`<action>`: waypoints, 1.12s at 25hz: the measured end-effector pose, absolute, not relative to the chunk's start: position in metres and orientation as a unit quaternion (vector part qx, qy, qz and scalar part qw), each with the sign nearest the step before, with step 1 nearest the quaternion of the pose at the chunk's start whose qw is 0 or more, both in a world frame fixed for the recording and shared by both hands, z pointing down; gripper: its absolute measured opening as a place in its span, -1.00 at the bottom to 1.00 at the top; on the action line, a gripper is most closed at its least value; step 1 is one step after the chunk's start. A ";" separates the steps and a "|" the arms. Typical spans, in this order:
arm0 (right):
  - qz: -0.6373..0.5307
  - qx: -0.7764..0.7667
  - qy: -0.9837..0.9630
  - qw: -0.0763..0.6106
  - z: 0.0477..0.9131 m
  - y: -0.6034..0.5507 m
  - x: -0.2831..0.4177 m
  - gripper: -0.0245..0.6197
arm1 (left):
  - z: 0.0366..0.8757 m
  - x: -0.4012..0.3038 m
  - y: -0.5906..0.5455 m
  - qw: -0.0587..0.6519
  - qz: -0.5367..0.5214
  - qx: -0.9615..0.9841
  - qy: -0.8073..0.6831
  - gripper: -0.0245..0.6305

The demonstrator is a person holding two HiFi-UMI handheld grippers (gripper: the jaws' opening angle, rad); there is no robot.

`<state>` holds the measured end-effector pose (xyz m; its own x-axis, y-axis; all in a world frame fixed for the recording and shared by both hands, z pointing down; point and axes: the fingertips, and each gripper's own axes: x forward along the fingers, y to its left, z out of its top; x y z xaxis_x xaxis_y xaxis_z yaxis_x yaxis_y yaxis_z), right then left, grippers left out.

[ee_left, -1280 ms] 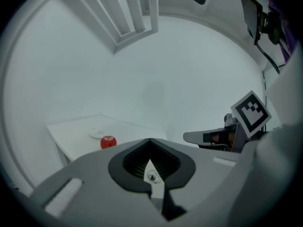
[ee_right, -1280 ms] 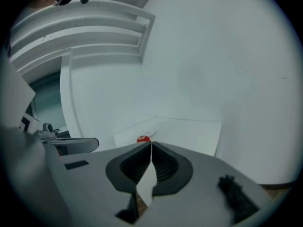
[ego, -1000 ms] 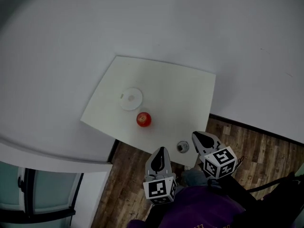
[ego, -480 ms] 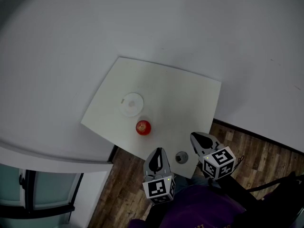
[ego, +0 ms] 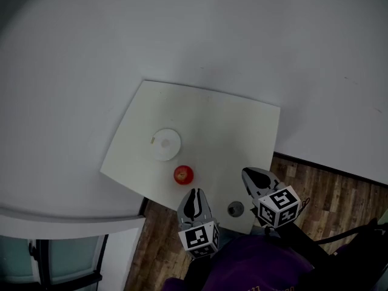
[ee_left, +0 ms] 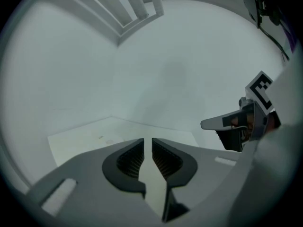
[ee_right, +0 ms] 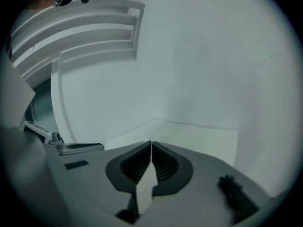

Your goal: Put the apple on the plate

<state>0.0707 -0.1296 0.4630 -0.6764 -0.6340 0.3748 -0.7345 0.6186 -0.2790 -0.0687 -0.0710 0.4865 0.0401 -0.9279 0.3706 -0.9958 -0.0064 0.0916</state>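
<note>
A smooth, round red apple (ego: pixel 183 174) sat on the matte white, four-cornered surface (ego: pixel 230 132), just beside the flat round white plate (ego: pixel 165 144), at its five o'clock. The left tongs (ego: pixel 194 196) had just been opening and stood slightly parted on nothing. The right tongs (ego: pixel 251 176) were closed and empty.

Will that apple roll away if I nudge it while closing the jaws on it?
Probably: the apple is round and sits free on the smooth table, so a one-sided touch may send it rolling. It looks firm, unlikely to deform in a grip. The plate beside it looks flat, so it might roll there too.
</note>
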 end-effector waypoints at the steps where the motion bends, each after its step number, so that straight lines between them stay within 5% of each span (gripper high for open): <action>1: 0.209 0.386 -0.891 0.120 0.463 -0.132 0.071 -0.89 | 0.487 -0.070 -0.075 0.165 0.105 0.701 -0.685 -0.79; 28: 0.208 0.408 -0.878 0.138 0.463 -0.155 0.064 -0.89 | 0.548 -0.119 -0.119 0.199 0.192 0.678 -0.681 -0.01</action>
<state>0.0637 -0.1546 0.4626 -0.6297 -0.6587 0.4117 -0.7734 0.5814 -0.2526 -0.1187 -0.1192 0.5483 -0.0006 -0.8469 0.5317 -0.9999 0.0059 0.0082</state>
